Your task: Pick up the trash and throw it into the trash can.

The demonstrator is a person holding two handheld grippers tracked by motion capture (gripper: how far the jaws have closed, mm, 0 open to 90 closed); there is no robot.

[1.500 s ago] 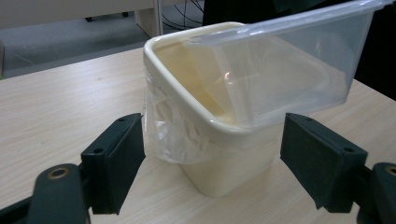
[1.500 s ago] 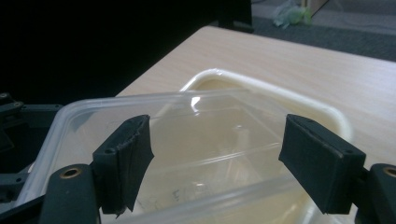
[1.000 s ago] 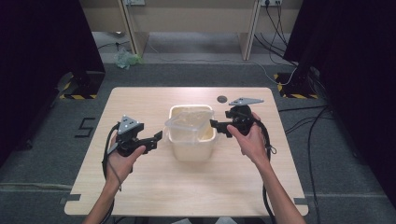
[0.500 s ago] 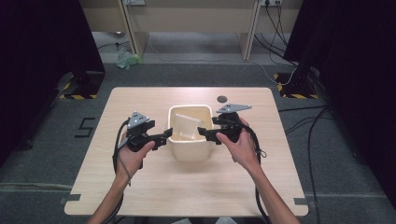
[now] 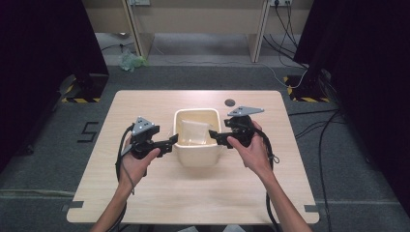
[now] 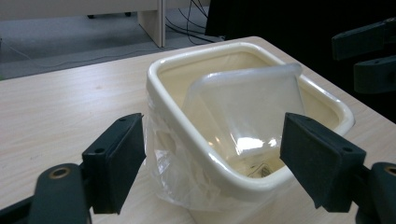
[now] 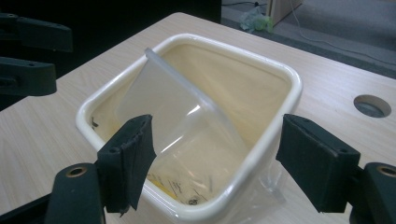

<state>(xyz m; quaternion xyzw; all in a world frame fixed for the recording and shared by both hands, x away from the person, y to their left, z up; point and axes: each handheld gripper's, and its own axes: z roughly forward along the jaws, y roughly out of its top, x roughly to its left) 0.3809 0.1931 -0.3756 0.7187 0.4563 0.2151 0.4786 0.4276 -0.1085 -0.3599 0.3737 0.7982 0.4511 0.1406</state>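
Note:
A cream square bin (image 5: 197, 155) stands mid-table. Inside it a translucent plastic tray (image 5: 195, 131) leans tilted. Clear film (image 6: 168, 163) clings to the bin's outer wall. My left gripper (image 5: 169, 143) is open at the bin's left wall; in the left gripper view its gripper (image 6: 212, 140) has its jaws spread across the bin's near rim (image 6: 210, 49), with the tray (image 6: 252, 107) beyond. My right gripper (image 5: 215, 137) is open at the bin's right rim; in the right gripper view the gripper (image 7: 219, 140) straddles the rim (image 7: 289, 79) and the tray (image 7: 173, 107).
The wooden table (image 5: 193, 203) has a round cable hole (image 5: 230, 102) behind the bin. Each gripper shows in the other's view: the right gripper (image 6: 373, 56) and the left gripper (image 7: 28, 51). Cables and desk legs lie on the floor beyond the table.
Both hands have closed in on the bin from either side, the left gripper travelling farther. The bin has hardly shifted.

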